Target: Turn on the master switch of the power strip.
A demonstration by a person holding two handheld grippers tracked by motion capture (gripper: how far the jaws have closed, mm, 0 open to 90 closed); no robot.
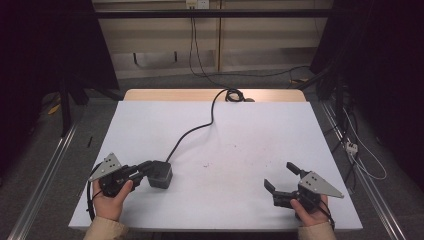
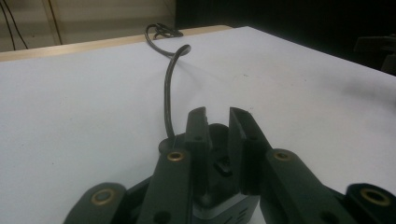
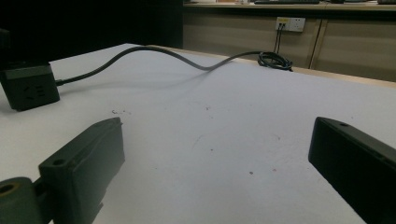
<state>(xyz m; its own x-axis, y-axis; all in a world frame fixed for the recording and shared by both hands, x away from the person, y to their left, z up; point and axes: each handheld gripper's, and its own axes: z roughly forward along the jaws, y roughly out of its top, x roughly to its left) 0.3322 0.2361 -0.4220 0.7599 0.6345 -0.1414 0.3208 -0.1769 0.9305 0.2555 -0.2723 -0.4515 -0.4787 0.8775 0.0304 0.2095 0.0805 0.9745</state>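
A dark cube-shaped power block (image 1: 161,175) (image 3: 29,86) lies at the table's front left, and its black cable (image 1: 192,130) (image 2: 167,93) runs away to the far edge. My left gripper (image 1: 147,167) (image 2: 218,114) is shut on this block, one jaw on each side, with the block's body (image 2: 219,135) showing between the fingers. At the front right, my right gripper (image 1: 279,175) (image 3: 217,128) rests low over the table, its jaws wide apart with nothing between them.
The white table top (image 1: 250,130) has a wooden strip along its far edge, where the cable coils (image 1: 234,95) (image 3: 275,59). A wall socket (image 3: 290,23) sits on the cabinet behind. Metal rails run along both sides of the table.
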